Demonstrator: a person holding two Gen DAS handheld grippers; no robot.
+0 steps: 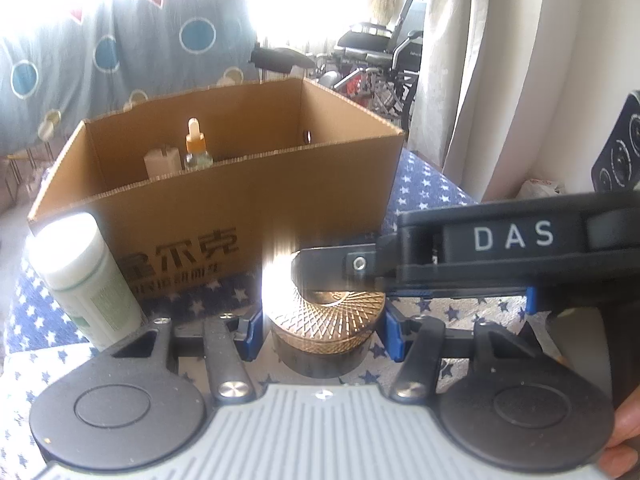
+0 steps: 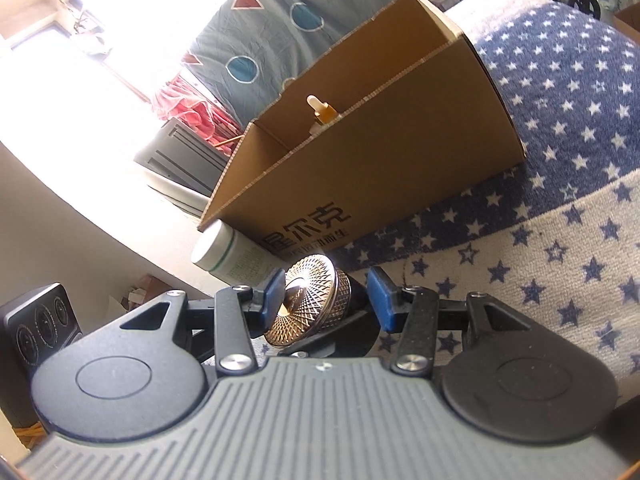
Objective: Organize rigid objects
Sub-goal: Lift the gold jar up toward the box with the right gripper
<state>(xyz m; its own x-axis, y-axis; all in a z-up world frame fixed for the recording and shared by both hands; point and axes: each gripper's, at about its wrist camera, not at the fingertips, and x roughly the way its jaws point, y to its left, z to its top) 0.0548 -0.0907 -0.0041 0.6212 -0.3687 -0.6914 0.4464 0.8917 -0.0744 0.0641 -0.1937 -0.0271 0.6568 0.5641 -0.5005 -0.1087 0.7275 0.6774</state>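
A round jar with a gold patterned lid [image 1: 324,316] sits between the blue pads of my left gripper [image 1: 323,334], which is shut on its sides. From the right, one of my right gripper's fingers [image 1: 340,260] lies across the lid. In the right wrist view the jar [image 2: 308,300] is tilted, and my right gripper [image 2: 326,298] is shut on it, one pad on the lid and the other at the dark base. Just behind stands an open cardboard box [image 1: 224,208] [image 2: 380,152] holding a dropper bottle [image 1: 196,148] [image 2: 320,110] and a white item [image 1: 162,162].
A white bottle [image 1: 84,276] [image 2: 228,254] stands against the box's front left corner. Everything rests on a blue and white star cloth [image 1: 432,188] [image 2: 560,120]. A curtain [image 1: 500,80] hangs to the right, with a wheelchair [image 1: 380,52] behind the box.
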